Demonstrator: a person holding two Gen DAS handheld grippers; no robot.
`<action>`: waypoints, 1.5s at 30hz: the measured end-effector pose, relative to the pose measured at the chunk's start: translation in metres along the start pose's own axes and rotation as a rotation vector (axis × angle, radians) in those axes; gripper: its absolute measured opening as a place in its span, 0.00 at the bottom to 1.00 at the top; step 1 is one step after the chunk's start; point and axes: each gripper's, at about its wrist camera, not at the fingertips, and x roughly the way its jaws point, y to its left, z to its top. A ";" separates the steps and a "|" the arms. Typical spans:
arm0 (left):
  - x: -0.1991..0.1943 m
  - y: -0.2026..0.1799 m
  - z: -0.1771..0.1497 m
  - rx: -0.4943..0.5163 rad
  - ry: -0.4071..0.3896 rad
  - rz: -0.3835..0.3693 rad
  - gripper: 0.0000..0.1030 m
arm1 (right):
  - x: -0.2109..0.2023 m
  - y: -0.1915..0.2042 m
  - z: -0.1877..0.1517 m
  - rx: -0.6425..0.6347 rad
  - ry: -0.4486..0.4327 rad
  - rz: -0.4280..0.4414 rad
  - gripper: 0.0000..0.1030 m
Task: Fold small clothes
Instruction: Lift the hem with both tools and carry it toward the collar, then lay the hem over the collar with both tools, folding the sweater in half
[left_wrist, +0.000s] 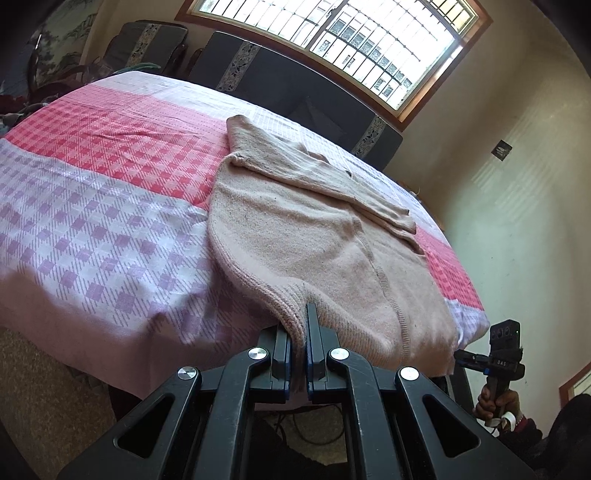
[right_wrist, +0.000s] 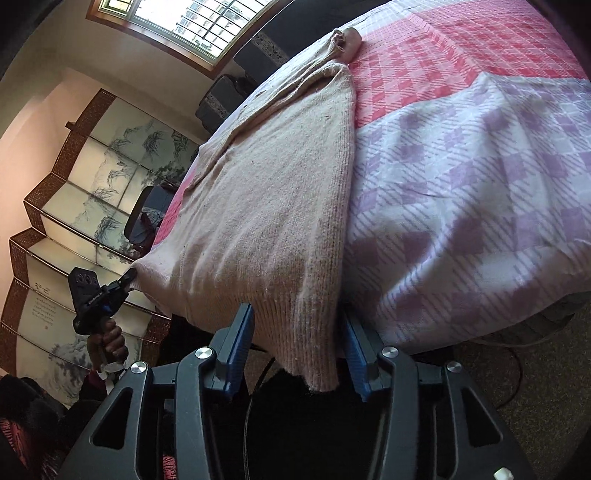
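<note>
A small beige knit sweater (left_wrist: 317, 236) lies on a bed with its sleeves folded across its upper part; it also shows in the right wrist view (right_wrist: 273, 206). My left gripper (left_wrist: 300, 332) is shut on the ribbed hem at the sweater's near left corner; it also shows far left in the right wrist view (right_wrist: 127, 278). My right gripper (right_wrist: 297, 347) is open, its blue fingers on either side of the hem's other corner, which hangs over the bed edge. The right gripper's body shows in the left wrist view (left_wrist: 495, 360).
The bed carries a pink, purple and white checked cover (left_wrist: 110, 206). Dark cushioned seats (left_wrist: 295, 88) stand behind it under a barred window (left_wrist: 369, 40). A folding painted screen (right_wrist: 74, 221) stands to the side. Brownish carpet (right_wrist: 535, 387) and cables lie on the floor.
</note>
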 end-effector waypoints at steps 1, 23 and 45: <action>0.001 0.001 -0.001 -0.004 0.003 0.001 0.05 | 0.003 0.002 -0.001 -0.007 0.012 0.001 0.08; -0.008 -0.016 0.051 -0.037 -0.102 -0.063 0.05 | -0.055 0.025 0.098 0.154 -0.316 0.340 0.08; 0.083 -0.003 0.173 -0.072 -0.121 -0.012 0.05 | -0.004 -0.017 0.222 0.259 -0.323 0.225 0.08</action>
